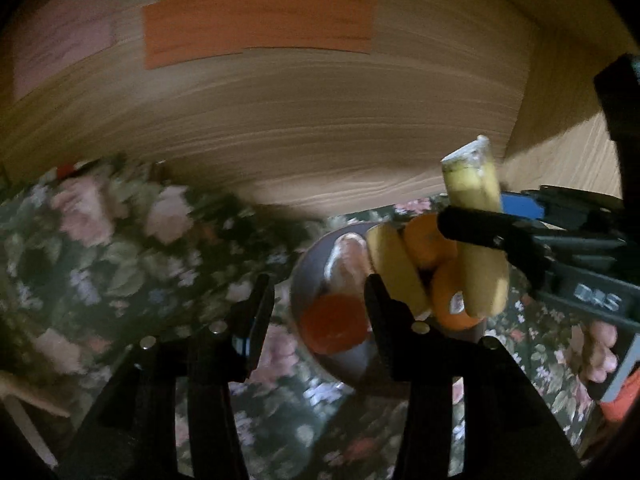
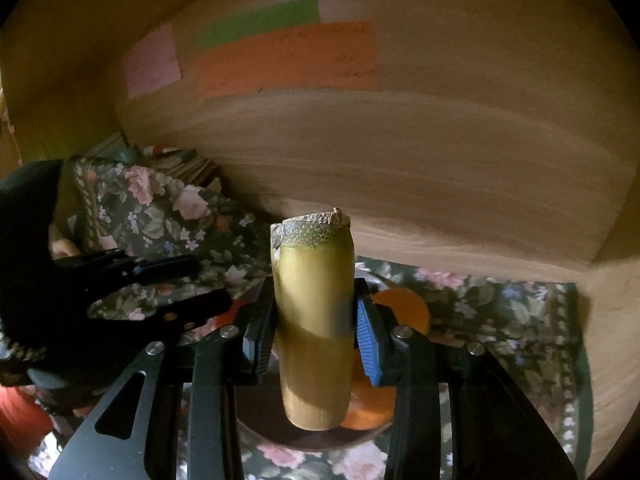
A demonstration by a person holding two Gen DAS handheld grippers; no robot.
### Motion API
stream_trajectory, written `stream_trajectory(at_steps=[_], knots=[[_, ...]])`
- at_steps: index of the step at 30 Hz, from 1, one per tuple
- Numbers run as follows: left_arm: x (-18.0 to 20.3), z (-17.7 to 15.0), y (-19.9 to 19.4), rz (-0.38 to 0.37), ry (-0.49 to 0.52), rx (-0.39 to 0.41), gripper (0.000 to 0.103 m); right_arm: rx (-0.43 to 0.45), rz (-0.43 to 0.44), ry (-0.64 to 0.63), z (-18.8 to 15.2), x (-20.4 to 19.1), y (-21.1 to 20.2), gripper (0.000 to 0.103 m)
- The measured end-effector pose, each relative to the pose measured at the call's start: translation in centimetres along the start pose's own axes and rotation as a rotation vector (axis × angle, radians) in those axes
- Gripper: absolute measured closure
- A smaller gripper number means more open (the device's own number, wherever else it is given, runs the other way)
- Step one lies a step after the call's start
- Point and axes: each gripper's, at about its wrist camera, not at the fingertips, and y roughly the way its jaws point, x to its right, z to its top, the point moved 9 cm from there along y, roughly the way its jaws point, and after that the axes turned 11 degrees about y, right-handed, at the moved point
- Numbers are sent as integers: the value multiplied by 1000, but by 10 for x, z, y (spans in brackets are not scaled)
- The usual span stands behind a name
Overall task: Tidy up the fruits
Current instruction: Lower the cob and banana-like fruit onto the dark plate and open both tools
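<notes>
Two views, taken in turn.

Left wrist view: the left gripper (image 1: 320,300) hangs with its fingers spread apart and nothing between them, just over a grey bowl (image 1: 308,272) on the flowered cloth (image 1: 120,248).
Bowl contents: an orange (image 1: 456,300), a second orange (image 1: 430,244), a red fruit (image 1: 334,324) and a yellow banana piece (image 1: 396,272), packed close together.
Held fruit: the right gripper (image 1: 472,228) comes in from the right with a banana (image 1: 480,240), upright, above the bowl's right side.

Right wrist view: the right gripper (image 2: 314,320) is clamped on the banana (image 2: 314,320), blue pads (image 2: 366,340) pressing both sides of its middle.
Banana's look: yellow-green skin, thick and straight here, with a rough, brownish cut top; it stands tall between the fingers.
Below it: an orange (image 2: 400,300) and the bowl's rim (image 2: 280,436), partly hidden.
Wall: wood (image 2: 440,160), with green, orange and pink paper.

Doing it well, I'd say: keep the squeeze gentle, lower the banana clear of the oranges, and let go only once it rests.
</notes>
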Motion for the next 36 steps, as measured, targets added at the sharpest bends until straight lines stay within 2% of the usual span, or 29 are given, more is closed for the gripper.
stream_trajectory(at_steps=[3, 9, 16, 18, 21, 28, 36], knots=[[-11, -9, -5, 20, -8, 0, 52, -32, -22, 6, -5, 0, 16, 70], [-24, -21, -14, 37, -11, -5, 51, -103, -15, 80, -9, 7, 44, 70], [-26, -28, -19, 40, -4, -6, 47, -185, -68, 36, -18, 2, 69, 70], [-26, -28, -15, 41, 4, -8, 47, -180, -73, 26, -17, 0, 68, 69], [-24, -30, -17, 46, 11, -7, 47, -160, -75, 17, -13, -2, 60, 65], [-18, -34, -30, 36, 0, 1, 47, -99, -100, -21, -10, -7, 20, 65], [1, -52, -58, 29, -3, 3, 46, -20, -100, -33, -34, -10, -34, 65]])
